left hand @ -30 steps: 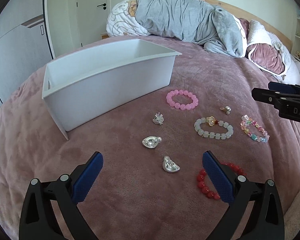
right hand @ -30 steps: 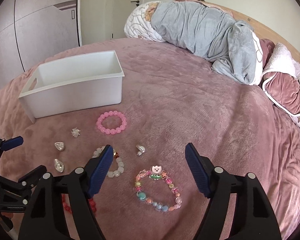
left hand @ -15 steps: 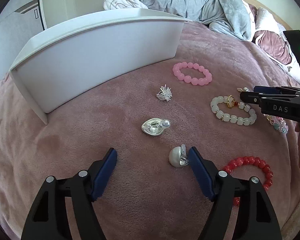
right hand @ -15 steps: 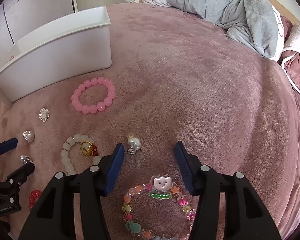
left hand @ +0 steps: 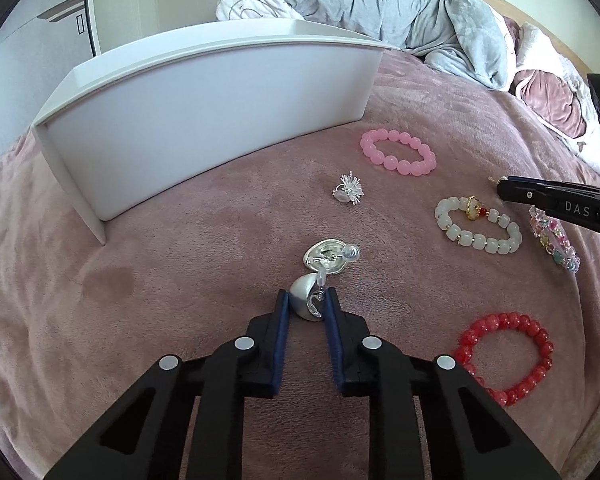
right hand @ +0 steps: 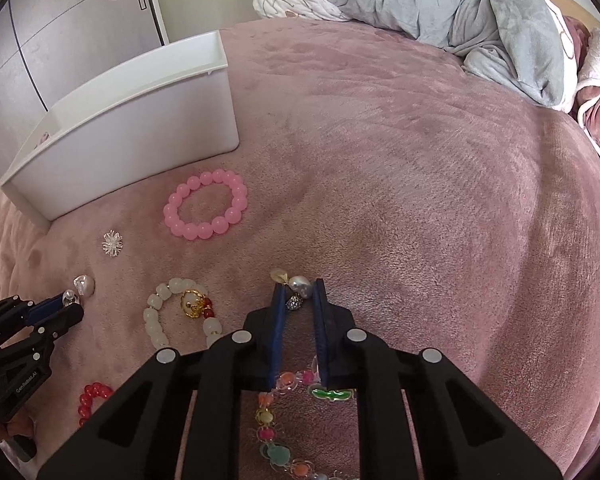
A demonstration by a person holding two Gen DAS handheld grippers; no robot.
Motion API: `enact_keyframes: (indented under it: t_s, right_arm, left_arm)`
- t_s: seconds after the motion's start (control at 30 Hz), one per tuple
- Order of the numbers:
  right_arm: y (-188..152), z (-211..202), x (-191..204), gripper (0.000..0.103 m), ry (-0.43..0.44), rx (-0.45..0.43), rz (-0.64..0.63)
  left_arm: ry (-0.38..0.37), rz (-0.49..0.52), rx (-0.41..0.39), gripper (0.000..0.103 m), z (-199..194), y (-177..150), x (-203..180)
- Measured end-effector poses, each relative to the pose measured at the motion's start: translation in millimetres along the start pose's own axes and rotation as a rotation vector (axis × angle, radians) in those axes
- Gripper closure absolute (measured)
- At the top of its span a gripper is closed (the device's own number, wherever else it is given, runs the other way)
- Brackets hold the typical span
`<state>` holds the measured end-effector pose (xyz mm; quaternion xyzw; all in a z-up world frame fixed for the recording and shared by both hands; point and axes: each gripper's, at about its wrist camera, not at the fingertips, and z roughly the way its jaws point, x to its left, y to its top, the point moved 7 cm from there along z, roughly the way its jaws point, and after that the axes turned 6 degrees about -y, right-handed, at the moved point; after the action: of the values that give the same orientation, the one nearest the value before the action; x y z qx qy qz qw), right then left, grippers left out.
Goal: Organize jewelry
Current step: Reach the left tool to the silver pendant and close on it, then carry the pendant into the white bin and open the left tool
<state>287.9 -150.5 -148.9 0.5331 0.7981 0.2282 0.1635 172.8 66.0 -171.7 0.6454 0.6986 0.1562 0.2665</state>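
Between the blue pads of the left claw (left hand: 307,299), a silver dome earring (left hand: 305,301), pinched at both sides and resting low on the pink bedspread (left hand: 180,280). Just beyond it, touching or nearly so, a second silver earring (left hand: 327,258) lying with its post up. Farther out, a spiky silver piece (left hand: 350,193), apart from both. Over on the right, right claw (right hand: 298,300) narrowed around a pearl earring (right hand: 302,286) with a dark sparkly bit below it; pads close on either side, though actual contact hard to confirm from this angle. Directly under that claw's frame, a multicoloured charm bracelet (right hand: 284,420), partly hidden. Beside it to the left, a white bead bracelet (right hand: 180,312) with a gold charm and red beads. Past these, a pink bead bracelet (right hand: 205,210) lying flat near the white bin (right hand: 132,132), which stands upright on the bedspread at the far left. Nearest the left claw's right side, a red bead bracelet (left hand: 508,358). At the head of the bed, a rumpled grey duvet (left hand: 400,4) against pillows (left hand: 548,96).
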Motion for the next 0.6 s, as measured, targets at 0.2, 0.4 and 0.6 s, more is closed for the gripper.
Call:
enact_keyframes:
  t_s: [0.2, 0.4, 0.6]
  right_arm:
    - [0.9, -7.6, -3.7, 0.089, -0.029, -0.025, 0.0]
    - [-2.2, -14.8, 3.9, 0.089, -0.052, -0.042, -0.029]
    - [-2.6, -28.7, 18.0, 0.089, -0.057, -0.066, -0.048]
  left_arm:
    - [-0.034, -0.019, -0.016, 0.08, -11.1, -6.1, 5.4]
    - [-0.047, -0.044, -0.037, 0.08, -28.0, -12.5, 18.2]
    - [-0.044, -0.034, -0.064, 0.08, -48.1, -20.0, 33.1]
